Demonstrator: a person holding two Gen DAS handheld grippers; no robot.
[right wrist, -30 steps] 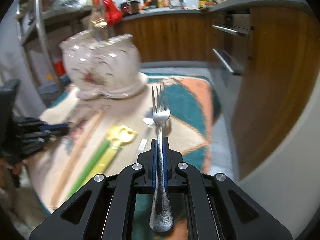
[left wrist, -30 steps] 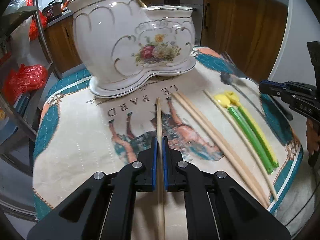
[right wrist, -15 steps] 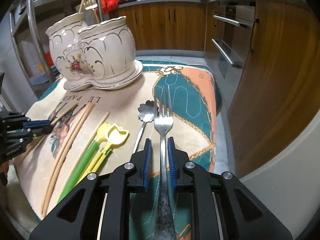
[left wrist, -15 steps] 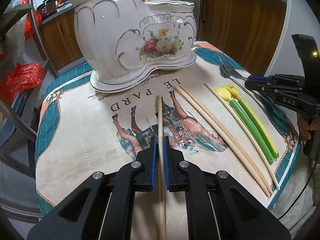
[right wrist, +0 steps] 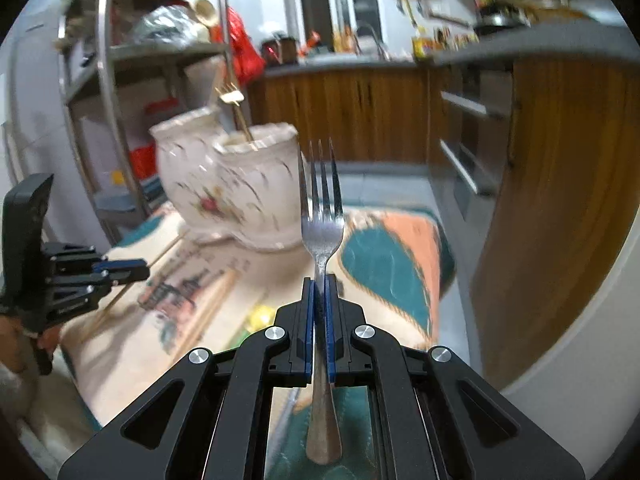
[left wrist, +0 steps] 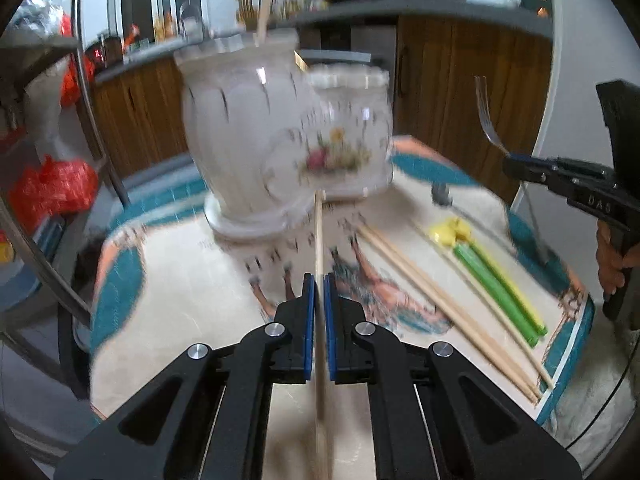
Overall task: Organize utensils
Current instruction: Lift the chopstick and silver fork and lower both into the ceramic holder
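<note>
Left claw [left wrist: 316, 304] clamped on a chopstick [left wrist: 318, 236] aimed ahead at the holder [left wrist: 280, 152], right claw [right wrist: 320, 308] pinching a fork [right wrist: 322, 220] tines-forward toward it, both apparently lifted for dropping in; spare chopsticks [left wrist: 440, 304] right of the left claw.

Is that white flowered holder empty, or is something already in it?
Not empty. A gold fork sticks out of the holder.

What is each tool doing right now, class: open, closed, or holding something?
Left tool: closed on a wooden chopstick.
Right tool: closed on a metal fork.
</note>
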